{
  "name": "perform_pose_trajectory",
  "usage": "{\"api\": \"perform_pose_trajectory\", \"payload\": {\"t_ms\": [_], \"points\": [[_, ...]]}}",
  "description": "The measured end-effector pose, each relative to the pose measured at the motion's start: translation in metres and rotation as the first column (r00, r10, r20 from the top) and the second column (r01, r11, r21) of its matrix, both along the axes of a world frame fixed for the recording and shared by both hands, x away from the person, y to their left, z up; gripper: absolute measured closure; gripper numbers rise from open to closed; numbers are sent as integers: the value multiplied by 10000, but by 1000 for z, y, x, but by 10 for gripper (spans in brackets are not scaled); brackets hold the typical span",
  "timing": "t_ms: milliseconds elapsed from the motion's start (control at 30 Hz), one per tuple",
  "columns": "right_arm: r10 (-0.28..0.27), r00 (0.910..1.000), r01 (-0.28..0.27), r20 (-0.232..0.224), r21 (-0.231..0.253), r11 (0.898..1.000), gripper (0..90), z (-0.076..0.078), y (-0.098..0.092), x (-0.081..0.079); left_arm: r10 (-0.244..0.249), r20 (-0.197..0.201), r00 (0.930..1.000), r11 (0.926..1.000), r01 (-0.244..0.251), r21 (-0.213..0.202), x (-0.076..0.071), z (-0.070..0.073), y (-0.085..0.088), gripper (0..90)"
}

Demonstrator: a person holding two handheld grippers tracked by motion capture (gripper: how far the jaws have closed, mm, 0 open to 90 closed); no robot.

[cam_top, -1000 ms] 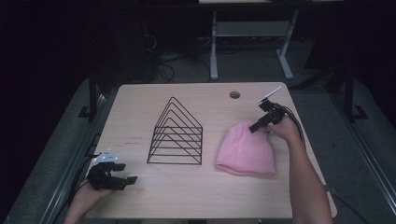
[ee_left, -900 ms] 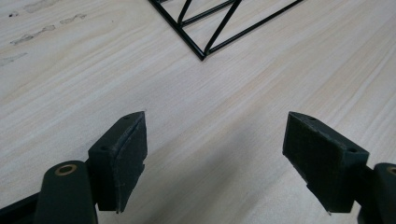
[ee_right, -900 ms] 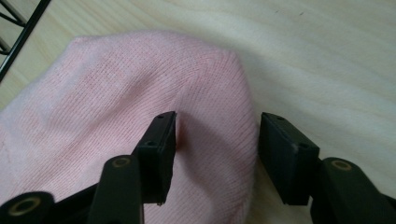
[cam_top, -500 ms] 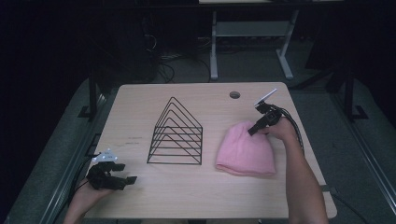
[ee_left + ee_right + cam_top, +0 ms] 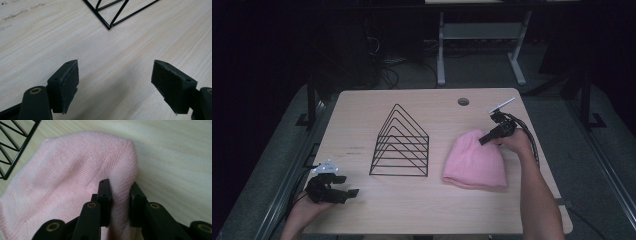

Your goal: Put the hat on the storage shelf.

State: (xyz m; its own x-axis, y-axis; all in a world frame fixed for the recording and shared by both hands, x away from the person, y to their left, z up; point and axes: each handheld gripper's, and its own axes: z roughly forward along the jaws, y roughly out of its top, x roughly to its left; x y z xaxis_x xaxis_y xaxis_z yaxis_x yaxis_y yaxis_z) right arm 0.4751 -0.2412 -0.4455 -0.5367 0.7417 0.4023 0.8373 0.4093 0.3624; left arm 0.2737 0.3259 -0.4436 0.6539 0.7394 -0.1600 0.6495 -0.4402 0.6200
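On the pale wood table [image 5: 422, 210], the pink hat [image 5: 475, 161] lies right of the wire rack [image 5: 401, 145]; my right gripper [image 5: 120, 195], jaws just closing, pinches its crown, so I should lift slowly, left gripper [image 5: 115, 82] open, idle.

You have a black wire rack [image 5: 400, 145] of nested triangular frames standing near the middle of the light wood counter [image 5: 422, 205]. Its base corner [image 5: 109, 26] rests flat on the grain. A round cable hole [image 5: 463, 101] sits near the far edge. Behind the counter, a white frame [image 5: 477, 35] and loose cables [image 5: 387, 70] lie on the dark floor.
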Motion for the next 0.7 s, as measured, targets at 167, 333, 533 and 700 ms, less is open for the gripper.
{"api": "perform_pose_trajectory", "payload": {"t_ms": [167,333,533,700], "points": [[-8,9992,-10,411,436,9990,768,9,-3,-6,-33,13,10000,9999,33,-122,0,1,-2,223],[10,9973,-63,734,720,9974,771,20,-6,-12,-83,9,10000,9997,84,-212,2,5,1,227],[-20,9928,-104,1197,1028,9946,772,38,-9,-22,-23,27,10000,9975,25,-703,7,20,9,231],[-62,9886,-106,1506,1103,9938,774,56,-10,-29,-32,1,10000,9970,32,-775,11,26,12,232]]}}
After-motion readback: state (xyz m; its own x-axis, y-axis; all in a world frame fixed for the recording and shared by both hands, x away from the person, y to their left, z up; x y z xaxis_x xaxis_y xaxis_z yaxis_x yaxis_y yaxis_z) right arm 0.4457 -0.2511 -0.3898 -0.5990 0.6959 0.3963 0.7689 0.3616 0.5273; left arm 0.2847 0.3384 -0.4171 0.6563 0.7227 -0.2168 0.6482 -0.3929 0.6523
